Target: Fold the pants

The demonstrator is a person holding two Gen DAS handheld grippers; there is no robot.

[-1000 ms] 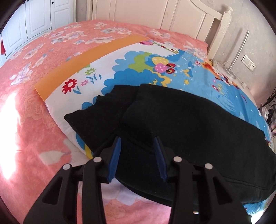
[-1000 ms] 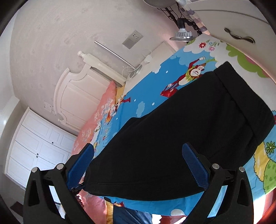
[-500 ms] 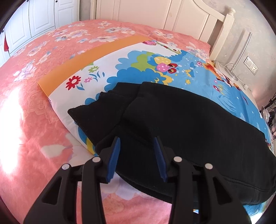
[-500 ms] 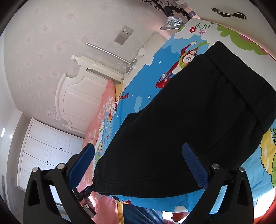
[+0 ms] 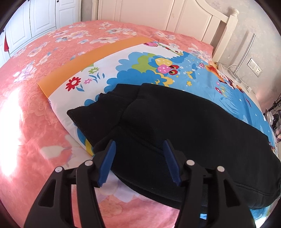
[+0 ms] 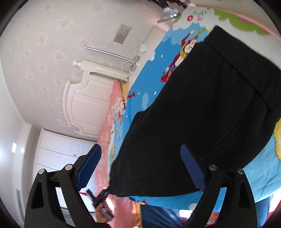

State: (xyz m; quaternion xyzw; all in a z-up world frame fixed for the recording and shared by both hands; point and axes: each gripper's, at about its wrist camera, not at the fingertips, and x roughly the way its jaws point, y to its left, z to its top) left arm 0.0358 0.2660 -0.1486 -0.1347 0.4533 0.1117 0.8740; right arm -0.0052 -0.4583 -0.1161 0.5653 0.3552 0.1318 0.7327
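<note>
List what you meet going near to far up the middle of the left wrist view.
left gripper → black pants → cartoon-print sheet → pink floral bedspread → white headboard

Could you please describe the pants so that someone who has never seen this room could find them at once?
On the bed's pink floral cover lies a bright cartoon-print blanket. The black pants lie across it, folded lengthwise: the only plain, dark item among all the colourful prints.

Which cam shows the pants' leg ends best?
Left wrist. The leg ends lie in full view on the cartoon blanket, one layer offset over the other. The right wrist view shows the waistband end of the pants; the leg ends are out of sight there.
</note>
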